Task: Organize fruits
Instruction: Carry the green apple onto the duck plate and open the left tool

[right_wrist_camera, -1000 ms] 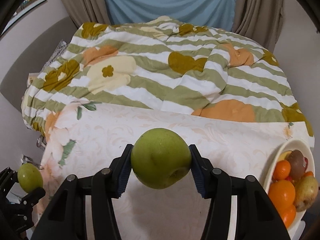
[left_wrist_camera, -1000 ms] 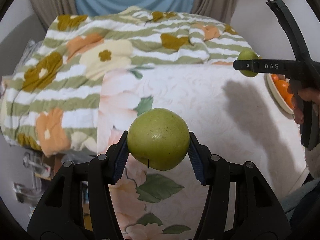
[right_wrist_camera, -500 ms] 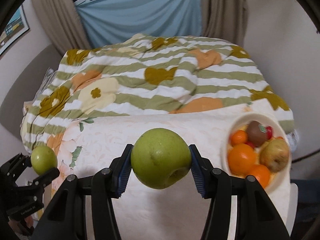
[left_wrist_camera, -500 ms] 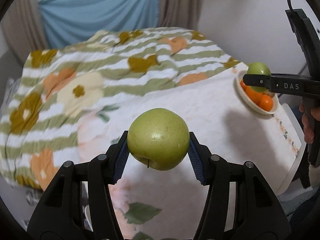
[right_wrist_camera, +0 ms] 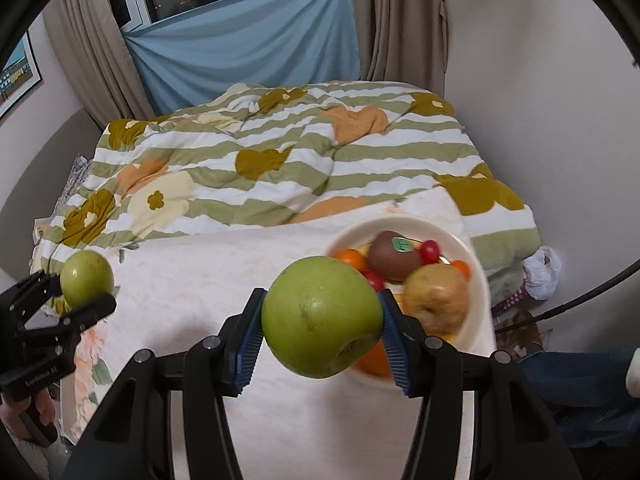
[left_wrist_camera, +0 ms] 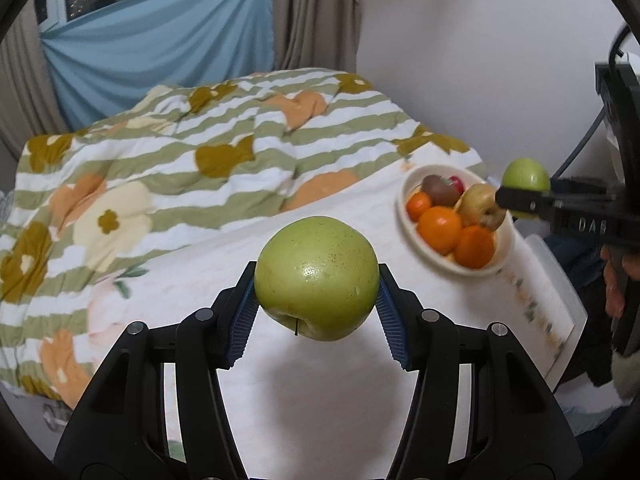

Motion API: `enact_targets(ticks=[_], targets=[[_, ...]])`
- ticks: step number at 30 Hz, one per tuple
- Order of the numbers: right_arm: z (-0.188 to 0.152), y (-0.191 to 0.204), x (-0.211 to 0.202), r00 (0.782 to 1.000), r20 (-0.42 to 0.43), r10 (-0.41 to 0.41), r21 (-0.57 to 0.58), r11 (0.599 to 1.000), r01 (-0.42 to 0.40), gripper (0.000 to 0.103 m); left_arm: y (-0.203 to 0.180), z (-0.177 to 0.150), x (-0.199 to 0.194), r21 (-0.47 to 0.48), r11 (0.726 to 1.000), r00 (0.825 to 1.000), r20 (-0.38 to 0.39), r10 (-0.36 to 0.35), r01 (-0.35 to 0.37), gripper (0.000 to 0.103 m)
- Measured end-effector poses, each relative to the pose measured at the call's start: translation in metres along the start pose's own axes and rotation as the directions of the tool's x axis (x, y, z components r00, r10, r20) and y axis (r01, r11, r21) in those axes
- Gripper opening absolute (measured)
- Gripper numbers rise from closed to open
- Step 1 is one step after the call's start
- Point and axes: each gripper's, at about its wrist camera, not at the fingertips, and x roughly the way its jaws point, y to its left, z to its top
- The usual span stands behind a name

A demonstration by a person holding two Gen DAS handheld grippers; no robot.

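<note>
Bowl [right_wrist_camera: 476, 276] nearer; apples [left_wrist_camera: 317, 278] green (speckled).

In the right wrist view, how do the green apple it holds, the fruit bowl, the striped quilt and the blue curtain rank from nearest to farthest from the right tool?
1. Green apple, clamped in the right tool.
2. Fruit bowl, just behind, to the right.
3. Striped quilt, beyond the cloth.
4. Blue curtain, at the back window.
</note>
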Motion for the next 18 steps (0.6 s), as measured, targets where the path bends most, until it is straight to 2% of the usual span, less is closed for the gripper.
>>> enact_targets(ticks=[8,18], targets=[[-0.008,-0.052,0.010,0.999,-0.037,0.026,-0.009,1.000,-0.027,0.050,-0.061,0.034,0.040,0.025,0.999,1.000,-0.008,-0.022,0.022,0.063],[-0.023,-0.087,0.025,0.994,-0.088,0.068,-0.030,0.997,-0.070,0.050,-0.123,0.061,0.097,0.077,0.994,0.995,-0.067,-0.076,0.081,0.063]])
